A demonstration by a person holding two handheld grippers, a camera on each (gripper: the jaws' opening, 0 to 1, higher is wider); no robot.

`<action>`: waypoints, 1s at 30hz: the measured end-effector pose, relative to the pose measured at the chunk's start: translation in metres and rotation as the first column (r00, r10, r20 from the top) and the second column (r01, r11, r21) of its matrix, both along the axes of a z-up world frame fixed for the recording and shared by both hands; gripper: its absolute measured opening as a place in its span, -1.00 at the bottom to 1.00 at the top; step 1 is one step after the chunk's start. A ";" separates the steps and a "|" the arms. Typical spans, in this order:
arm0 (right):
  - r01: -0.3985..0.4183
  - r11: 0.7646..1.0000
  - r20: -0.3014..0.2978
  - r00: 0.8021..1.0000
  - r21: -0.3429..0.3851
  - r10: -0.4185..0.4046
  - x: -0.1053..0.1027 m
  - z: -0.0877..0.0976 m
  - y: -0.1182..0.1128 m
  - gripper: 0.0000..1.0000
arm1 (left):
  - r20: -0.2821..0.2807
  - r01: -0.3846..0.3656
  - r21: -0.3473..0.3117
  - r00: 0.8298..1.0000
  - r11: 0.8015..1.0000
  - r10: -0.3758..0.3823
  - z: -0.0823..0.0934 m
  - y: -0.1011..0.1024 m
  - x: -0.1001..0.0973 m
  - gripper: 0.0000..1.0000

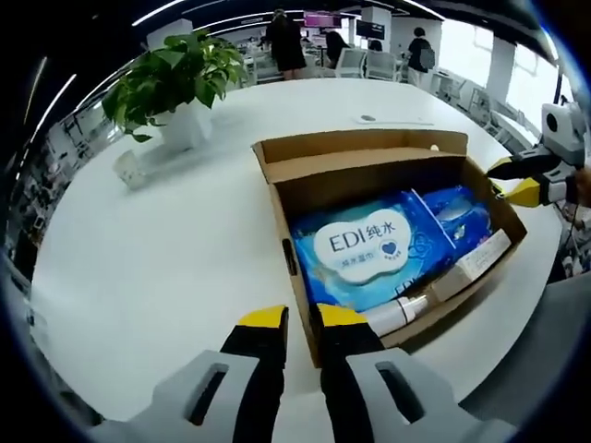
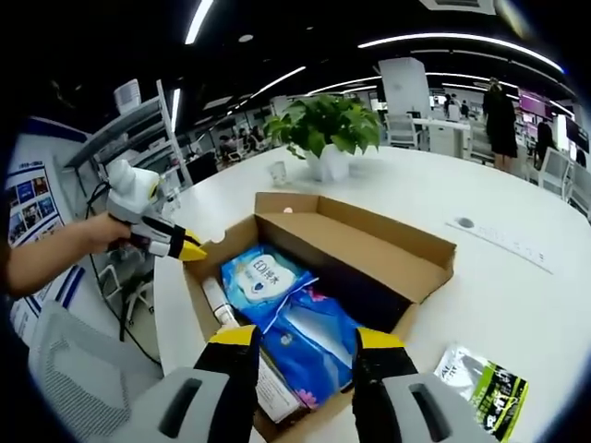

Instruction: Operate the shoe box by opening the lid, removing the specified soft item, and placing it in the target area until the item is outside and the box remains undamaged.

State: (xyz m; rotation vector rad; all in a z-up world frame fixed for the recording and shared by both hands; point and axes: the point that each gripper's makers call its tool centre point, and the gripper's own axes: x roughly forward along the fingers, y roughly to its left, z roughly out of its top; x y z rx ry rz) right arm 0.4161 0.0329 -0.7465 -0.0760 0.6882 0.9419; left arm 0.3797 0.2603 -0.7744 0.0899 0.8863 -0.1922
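Shoe box (image 2: 369, 249) lid open, removal pending: right hand-held gripper (image 2: 307, 343) wide above blue wet-wipes pack (image 2: 314, 337), left hand-held gripper (image 1: 302, 319) narrow, empty at box edge; next, descend and pinch pack.

**Open top, crowded floor of box**

Open from above: cardboard box (image 2: 319, 277), lid flap (image 2: 369, 231) folded back along the far side, blocking entry there. Inside, packed tight with blue wipes packs (image 2: 295, 323) and a white tube (image 1: 406, 309) against the near wall; little slack between them. Wide bare white table (image 1: 157, 268) left of the box. Potted plant (image 1: 180, 83) far left, well apart. Small packet (image 2: 480, 388) lying right of the box.
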 end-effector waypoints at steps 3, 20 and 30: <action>-0.014 1.000 -0.002 1.000 0.003 0.014 0.000 -0.002 0.009 -0.29 | 0.002 -0.006 -0.003 1.000 1.000 0.006 -0.001 -0.002 0.000 -0.90; -0.064 0.998 -0.046 0.997 -0.009 0.064 0.002 -0.029 0.055 -0.35 | -0.007 -0.115 -0.029 0.993 0.993 0.114 -0.005 0.000 -0.001 -0.94; -0.065 0.998 -0.063 0.996 -0.019 0.064 0.010 -0.041 0.070 -0.45 | -0.015 -0.137 -0.028 0.991 0.990 0.136 -0.008 0.001 -0.001 -0.95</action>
